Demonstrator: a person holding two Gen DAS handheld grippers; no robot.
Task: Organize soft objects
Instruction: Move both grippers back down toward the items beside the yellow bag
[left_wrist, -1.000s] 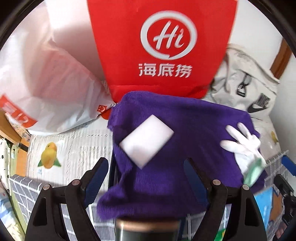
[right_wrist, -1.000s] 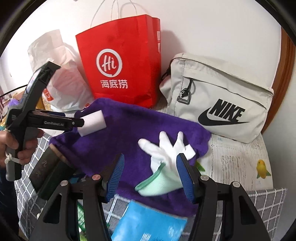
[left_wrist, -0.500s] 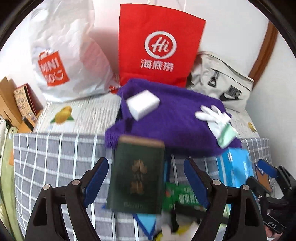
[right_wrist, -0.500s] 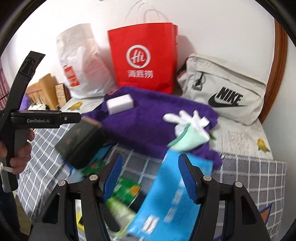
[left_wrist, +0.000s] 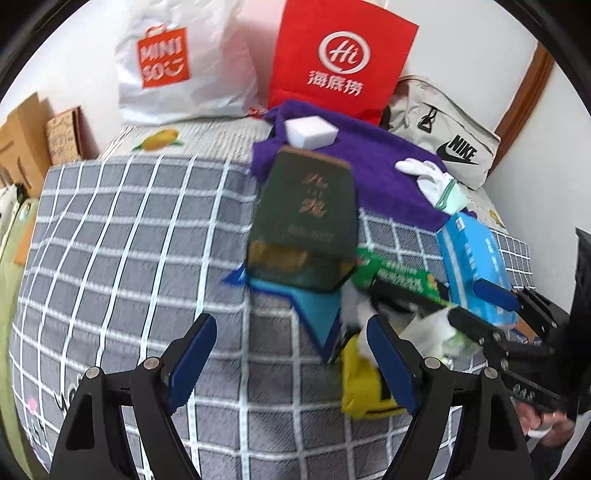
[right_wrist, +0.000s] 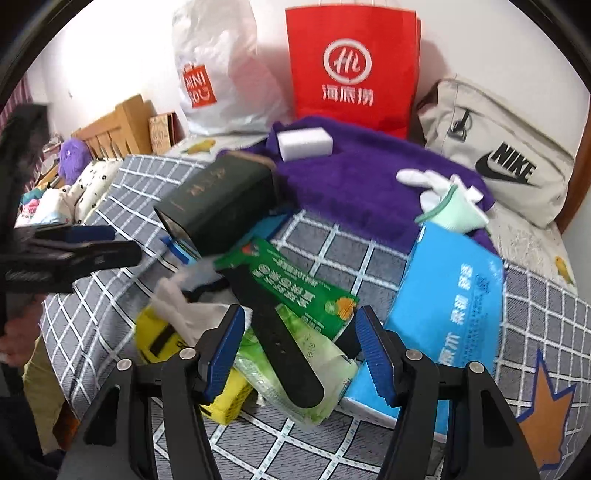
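We are hovering both claws over a bed (left_wrist: 122, 236) covered in a grey-and-white checked blanket, with nothing gripped in either. Our left claw (left_wrist: 291, 365) is standing wide over bare blanket, just short of the pile; our right claw (right_wrist: 300, 349) is standing at a middling gap above the clutter, its jaws empty.

The soft things we judge to be sorted are lying toward the far edge of the bed: a fluffy purple towel (right_wrist: 369, 184) is spreading flat like a mat, a white foam-like block (right_wrist: 304, 143) is resting on its far left part, and a limp white glove with a green cuff (right_wrist: 448, 203) is lying on its right part. They seem gathered there so the soft goods sit apart from the rest.

Nearer us the harder, crinkly items are heaping up: a dark green rigid box (right_wrist: 221, 199) is leaning on the towel's near edge, a glossy green packet (right_wrist: 291, 284) and a black strap (right_wrist: 277, 332) are crossing each other, and a smooth blue tissue pack (right_wrist: 447, 317) is lying beside them. A crumpled white tissue (right_wrist: 184, 306) is sitting over a yellow item (right_wrist: 159, 343) whose kind we cannot tell.

Against the wall a red paper bag (right_wrist: 352, 66), a white plastic bag (right_wrist: 221, 70) and a beige canvas bag (right_wrist: 498, 151) are standing.
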